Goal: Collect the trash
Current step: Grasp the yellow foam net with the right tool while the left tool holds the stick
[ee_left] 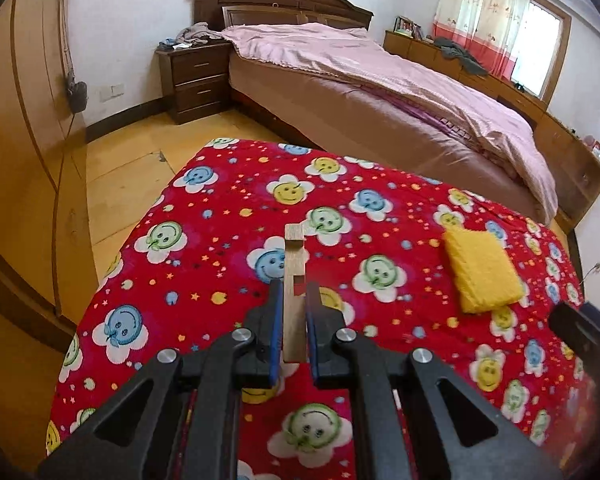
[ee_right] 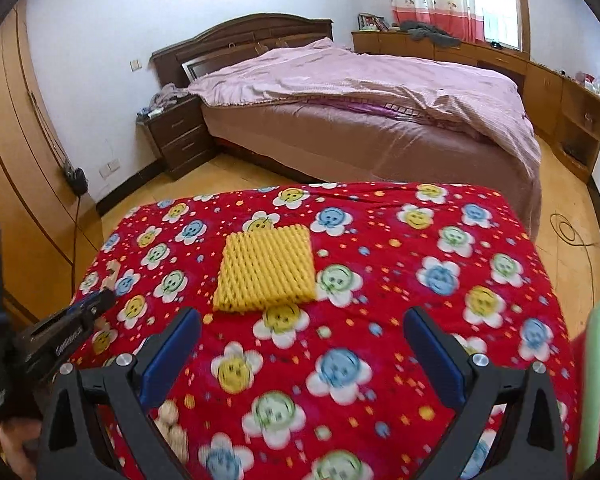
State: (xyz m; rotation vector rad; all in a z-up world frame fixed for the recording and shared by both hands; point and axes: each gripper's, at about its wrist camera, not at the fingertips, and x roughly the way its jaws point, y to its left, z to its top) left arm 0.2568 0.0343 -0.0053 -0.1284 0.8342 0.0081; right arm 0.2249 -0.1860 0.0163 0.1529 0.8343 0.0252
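Left tool grips a wooden strip; right tool hangs wide apart over the yellow foam net.

The left tool [ee_left: 294, 292] is clamped narrow on a flat wooden strip [ee_left: 294, 264], which sticks out forward between its blue pads above the red smiley-flower cloth [ee_left: 204, 240] covering the tabletop. To its right on the cloth lies a yellow foam net sleeve [ee_left: 480, 272], flat and apart from the strip. From the right wrist view, the right tool [ee_right: 302, 344] has its jaws spread wide with nothing between them, and the foam net sleeve [ee_right: 266, 270] lies just beyond its fingertips. The left tool [ee_right: 80, 320] shows at that view's left edge. Behind stand a bed [ee_left: 380, 92] with a pink cover and a dark nightstand [ee_left: 196, 76].
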